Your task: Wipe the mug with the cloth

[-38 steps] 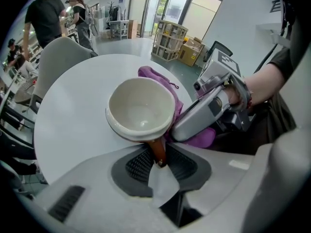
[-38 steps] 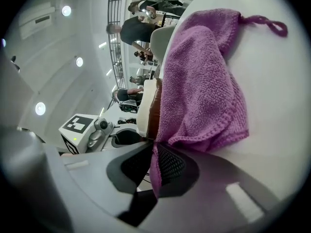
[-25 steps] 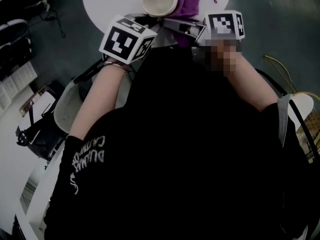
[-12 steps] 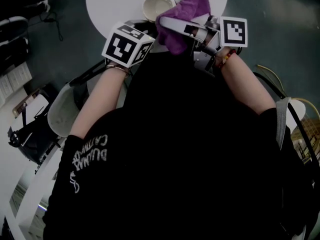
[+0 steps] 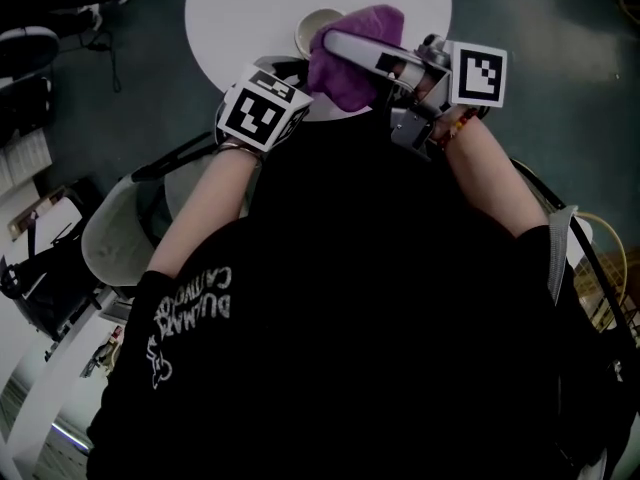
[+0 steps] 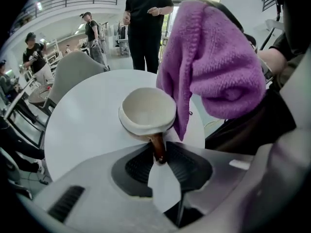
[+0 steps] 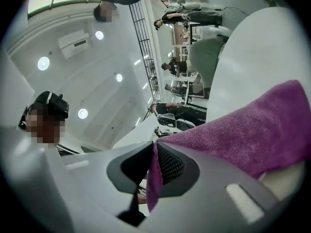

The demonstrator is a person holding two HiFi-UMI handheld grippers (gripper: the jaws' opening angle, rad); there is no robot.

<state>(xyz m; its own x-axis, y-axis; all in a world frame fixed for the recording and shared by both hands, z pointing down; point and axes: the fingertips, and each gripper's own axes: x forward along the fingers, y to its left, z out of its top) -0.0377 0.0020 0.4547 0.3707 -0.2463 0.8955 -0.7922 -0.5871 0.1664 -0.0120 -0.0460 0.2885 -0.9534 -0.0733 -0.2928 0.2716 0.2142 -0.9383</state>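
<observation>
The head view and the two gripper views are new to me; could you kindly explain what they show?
A person holds a pair of hand tongs in each hand, each carrying a camera; a third camera sits on the head, looking down. The left tongs pinch the handle of a white mug at a round white table, their jaws having just eased slightly wider. The right tongs clamp a purple cloth, held up beside the mug.

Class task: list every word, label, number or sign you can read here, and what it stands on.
White print on the black shirt: upside down, too blurred to read.
Left marker cube and right marker cube: square patterns, no words.
No other text.
</observation>
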